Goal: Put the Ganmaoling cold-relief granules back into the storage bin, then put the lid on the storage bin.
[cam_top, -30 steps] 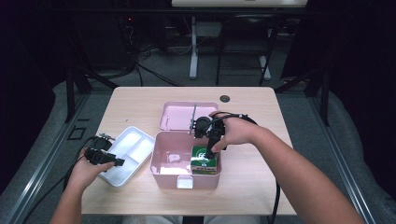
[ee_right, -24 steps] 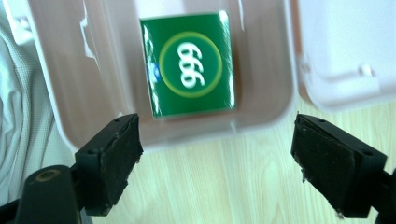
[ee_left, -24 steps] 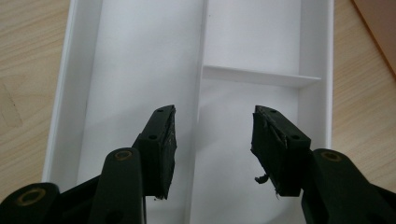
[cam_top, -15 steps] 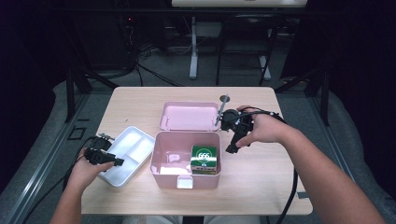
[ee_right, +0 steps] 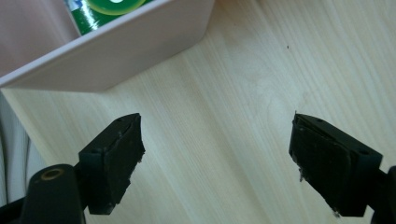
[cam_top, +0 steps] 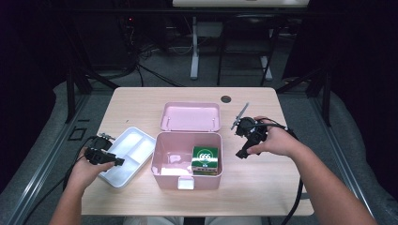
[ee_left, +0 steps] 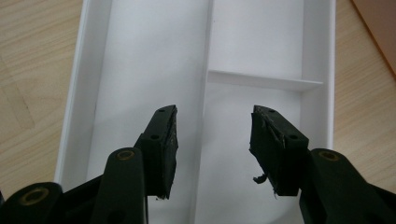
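A pink box (cam_top: 160, 176) stands at the table's front middle with its lid (cam_top: 190, 116) lying flat behind it. Inside at the right lies a green packet (cam_top: 205, 160), its corner also in the right gripper view (ee_right: 107, 10) past the pink box wall (ee_right: 121, 56). My right gripper (cam_top: 241, 153) hangs open over bare wood just right of the box, nothing between its jaws (ee_right: 217, 158). A white divided tray (cam_top: 123, 154) lies left of the box. My left gripper (cam_top: 118, 161) is open above the tray (ee_left: 140, 70), its fingers (ee_left: 163, 140) empty.
A dark round grommet (cam_top: 226, 99) sits in the table near the back edge. Bare tabletop (cam_top: 263, 187) spreads to the right and front of the box. Chair and desk legs stand on the floor beyond the table.
My right gripper has come out of the pink box, leaving the green packet inside, and moved right over the bare table. The left gripper has stayed over the tray.
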Motion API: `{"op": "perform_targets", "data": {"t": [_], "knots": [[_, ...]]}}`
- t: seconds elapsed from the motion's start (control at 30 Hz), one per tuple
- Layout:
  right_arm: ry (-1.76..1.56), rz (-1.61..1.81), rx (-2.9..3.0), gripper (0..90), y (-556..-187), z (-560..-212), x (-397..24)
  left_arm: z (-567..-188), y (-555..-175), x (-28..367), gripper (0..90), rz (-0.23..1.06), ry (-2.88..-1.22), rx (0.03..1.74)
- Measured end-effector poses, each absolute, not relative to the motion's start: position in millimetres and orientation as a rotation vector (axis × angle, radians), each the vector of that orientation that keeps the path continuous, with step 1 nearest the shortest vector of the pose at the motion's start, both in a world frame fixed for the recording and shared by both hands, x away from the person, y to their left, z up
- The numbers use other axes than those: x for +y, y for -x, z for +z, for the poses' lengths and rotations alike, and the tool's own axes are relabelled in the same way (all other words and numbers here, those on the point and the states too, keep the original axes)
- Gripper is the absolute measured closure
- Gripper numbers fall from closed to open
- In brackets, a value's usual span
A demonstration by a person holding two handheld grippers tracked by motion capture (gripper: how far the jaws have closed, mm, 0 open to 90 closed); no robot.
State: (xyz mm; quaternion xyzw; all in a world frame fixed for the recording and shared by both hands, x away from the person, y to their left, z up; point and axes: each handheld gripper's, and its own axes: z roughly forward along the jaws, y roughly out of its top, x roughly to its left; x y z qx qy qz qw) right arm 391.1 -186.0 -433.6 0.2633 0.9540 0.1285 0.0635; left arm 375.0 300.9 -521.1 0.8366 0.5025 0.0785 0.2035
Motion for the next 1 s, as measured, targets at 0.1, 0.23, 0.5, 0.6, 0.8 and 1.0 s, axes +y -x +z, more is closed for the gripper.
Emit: {"op": "perform_targets", "data": {"t": [0.1,0.23,0.5,0.6,0.8,1.0], "knots": [[-0.88,0.41,2.847,17.2,-390,-442,-190,-520,-376,301,51.1,0.218,-2.339,1.4],[-0.986,0.451,2.785,17.2,-388,-455,-198,-518,-379,300,51.1,0.223,-2.344,1.403],[-1.171,0.514,2.723,21.0,-380,-480,-216,-515,-384,295,52.2,0.2,-2.38,1.381],[-1.199,0.578,2.686,19.7,-374,-485,-221,-513,-386,294,57.4,0.201,-2.413,1.38],[-1.183,0.622,2.633,17.5,-358,-500,-220,-509,-388,294,66.2,0.233,-2.441,1.381],[-1.261,0.762,2.559,14.4,-349,-509,-220,-509,-392,292,66.0,0.256,-2.448,1.412]]}}
